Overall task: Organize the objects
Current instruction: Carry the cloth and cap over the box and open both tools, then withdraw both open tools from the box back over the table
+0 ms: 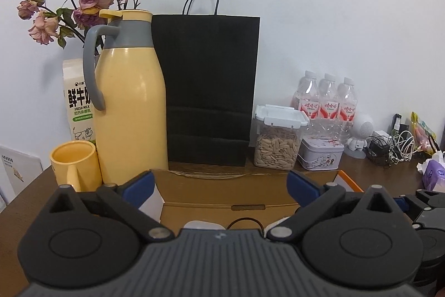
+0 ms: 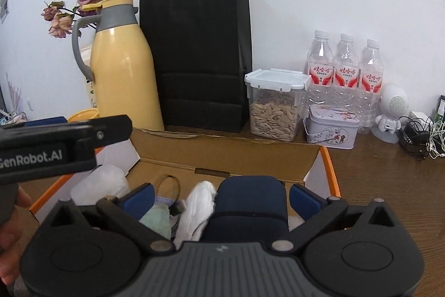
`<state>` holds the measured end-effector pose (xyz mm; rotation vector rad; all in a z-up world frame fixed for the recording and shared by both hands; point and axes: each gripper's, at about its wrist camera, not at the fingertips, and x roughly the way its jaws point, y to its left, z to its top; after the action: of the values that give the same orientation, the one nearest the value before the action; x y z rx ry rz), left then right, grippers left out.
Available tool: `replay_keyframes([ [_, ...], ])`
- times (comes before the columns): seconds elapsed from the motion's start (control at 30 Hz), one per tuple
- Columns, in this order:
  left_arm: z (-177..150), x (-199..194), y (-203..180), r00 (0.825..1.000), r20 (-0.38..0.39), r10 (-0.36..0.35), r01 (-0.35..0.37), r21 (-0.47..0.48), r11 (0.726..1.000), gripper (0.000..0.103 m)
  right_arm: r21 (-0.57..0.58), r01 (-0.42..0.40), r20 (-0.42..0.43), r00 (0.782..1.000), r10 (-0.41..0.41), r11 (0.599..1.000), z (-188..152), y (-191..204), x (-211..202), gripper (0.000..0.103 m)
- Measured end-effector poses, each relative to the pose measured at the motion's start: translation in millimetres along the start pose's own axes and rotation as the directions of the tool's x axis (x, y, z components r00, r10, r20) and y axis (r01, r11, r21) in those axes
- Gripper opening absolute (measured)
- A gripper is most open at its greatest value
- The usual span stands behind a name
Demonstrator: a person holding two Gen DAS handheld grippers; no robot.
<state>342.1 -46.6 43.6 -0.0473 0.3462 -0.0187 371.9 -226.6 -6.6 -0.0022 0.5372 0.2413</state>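
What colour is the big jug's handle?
Grey, on the pale yellow jug; the handle shows best in the left wrist view.

Three clear plastic water bottles with red labels (image 2: 345, 66) are counted at right of frame. One yellow thermos jug with grey handle (image 2: 122, 66), one black paper bag (image 2: 194, 54), one clear seed container with white lid (image 2: 274, 105) and one lilac tin (image 2: 331, 127) are seen. One yellow mug (image 1: 75, 163) is counted at lower left.

My right tongs (image 2: 221, 196) gaping over the box (image 2: 328, 166), navy pouch (image 2: 250, 202) and white cloth (image 2: 198, 208) inside, left tongs (image 2: 64, 141) alongside, flask (image 2: 125, 74), black bag (image 2: 194, 60) behind on table (image 2: 389, 180).
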Motion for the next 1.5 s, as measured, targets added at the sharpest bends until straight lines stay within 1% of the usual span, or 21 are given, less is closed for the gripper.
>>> replay_keyframes([
  [0.37,1,-18,-2,0.999,0.033,-0.014,0.013,0.026,1.0,0.103,-0.017,0.007,0.027,1.0,-0.007,1.0,2,4,-15,0.103],
  [0.67,0,-59,7,0.996,0.094,-0.009,0.007,0.028,1.0,0.103,-0.047,0.037,0.086,0.996,-0.033,0.998,1,13,-48,0.103],
  [0.8,-4,-78,10,0.995,0.098,-0.011,0.008,0.033,0.999,0.103,-0.06,0.043,0.099,0.994,-0.037,0.997,-4,20,-63,0.103],
  [0.93,-13,-97,17,0.995,0.095,0.003,-0.006,0.029,1.0,0.103,-0.073,0.051,0.108,0.993,-0.043,0.996,-12,25,-80,0.103],
  [1.13,-34,-120,32,0.998,0.05,0.029,-0.03,0.022,0.999,0.103,-0.079,0.054,0.093,0.995,-0.046,0.995,-35,32,-102,0.103],
  [1.23,-49,-130,40,0.999,0.017,0.043,-0.043,0.028,0.999,0.103,-0.078,0.054,0.074,0.996,-0.048,0.995,-50,34,-109,0.103],
  [1.5,-84,-141,57,0.993,-0.086,0.079,-0.076,0.042,0.996,0.103,-0.073,0.043,-0.019,0.999,-0.045,0.996,-99,39,-118,0.103],
])
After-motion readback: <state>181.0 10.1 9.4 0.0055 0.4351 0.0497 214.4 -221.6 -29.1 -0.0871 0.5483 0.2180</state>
